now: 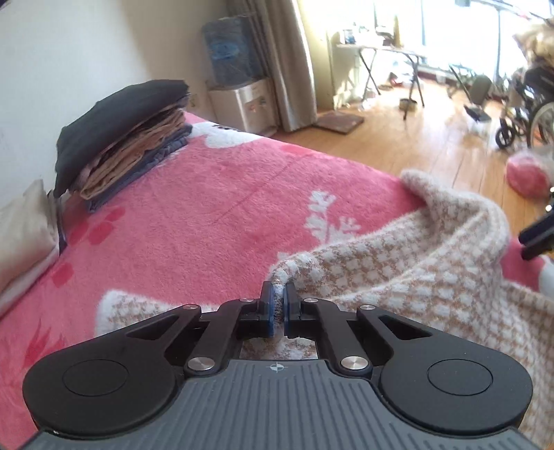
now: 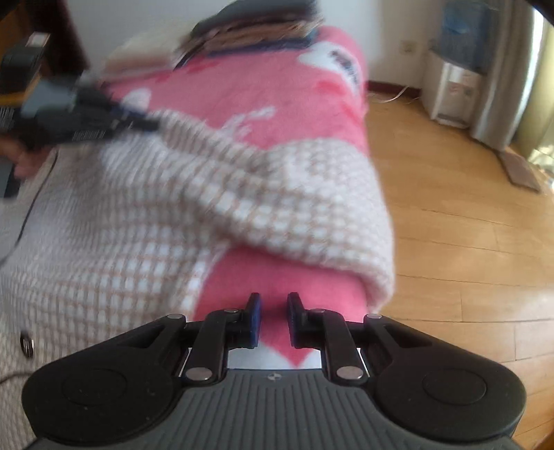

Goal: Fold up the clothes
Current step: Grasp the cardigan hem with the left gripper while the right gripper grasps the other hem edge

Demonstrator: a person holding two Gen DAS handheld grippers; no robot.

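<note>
My right view smears the folded stack (image 2: 256, 24) at the bed's far edge. The checked garment (image 2: 138, 214) blurs too, cut off at the frame's left edge.

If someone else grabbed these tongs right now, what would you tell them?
Left tongs: shut on an edge of the checked sweater, lifting it.
Right tongs: open, empty, over the pink blanket.
The sweater lies rumpled across the bed's near end, partly hanging over the edge.
Done: a stack of folded clothes sits by the wall.
Left: spread the sweater flat, fold it, probably add it to the stack.
</note>
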